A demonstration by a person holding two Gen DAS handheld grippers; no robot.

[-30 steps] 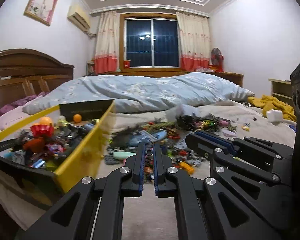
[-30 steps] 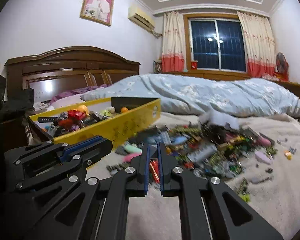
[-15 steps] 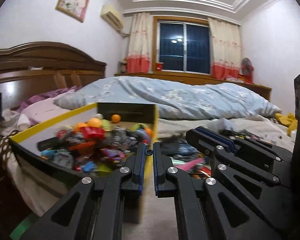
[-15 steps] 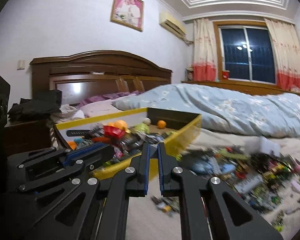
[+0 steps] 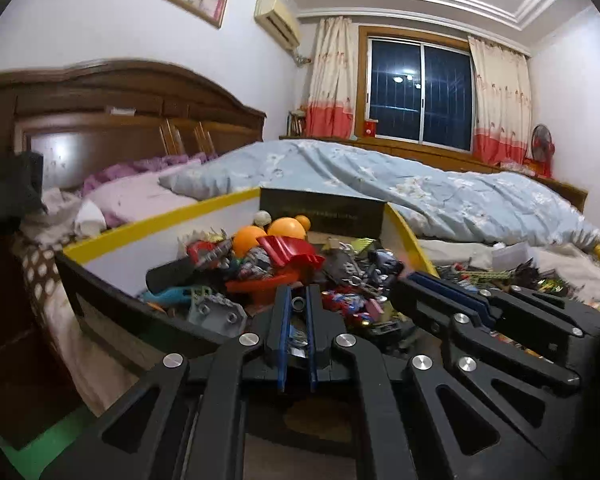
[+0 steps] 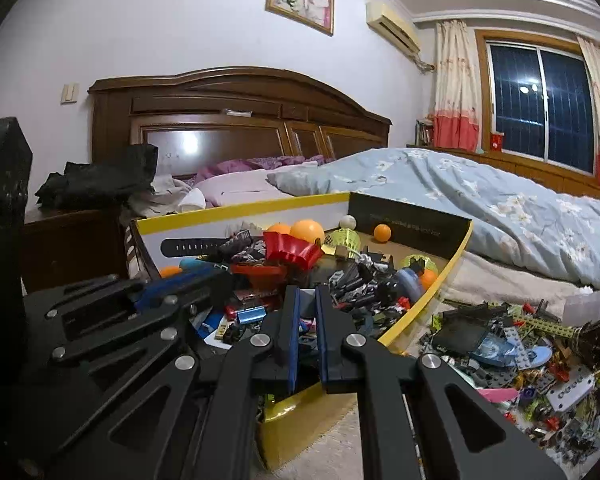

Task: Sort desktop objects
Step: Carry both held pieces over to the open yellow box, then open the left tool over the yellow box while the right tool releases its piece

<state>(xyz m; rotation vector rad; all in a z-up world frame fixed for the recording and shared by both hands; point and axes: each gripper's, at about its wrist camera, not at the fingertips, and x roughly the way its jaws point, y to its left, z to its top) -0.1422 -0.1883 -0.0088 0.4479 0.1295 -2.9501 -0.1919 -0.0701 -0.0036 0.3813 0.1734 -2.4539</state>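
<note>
Left claw (image 5: pixel 299 304): closed on a small grey round piece, frame centre.
Right claw (image 6: pixel 305 294): nearly closed; a grey piece between the tips, grip unclear.
Box (image 6: pixel 236 210): yellow-rimmed cardboard, centre, long axis toward upper right.
Pile (image 6: pixel 520 344): plastic bricks, lower right.

A cardboard box (image 6: pixel 428 224) is set on the bed (image 6: pixel 500 276), before the headboard (image 6: pixel 236 120). Balls (image 6: pixel 307 230), a scoop-shaped toy (image 6: pixel 292 250) and small parts are piled in it. To its right, a heap of building bricks (image 6: pixel 532 344) is spread on the bed. Behind both, a quilt (image 5: pixel 420 184) is laid; a pillow (image 6: pixel 236 188) is placed left of it. A nightstand (image 6: pixel 68 240) is seen left of the box.
</note>
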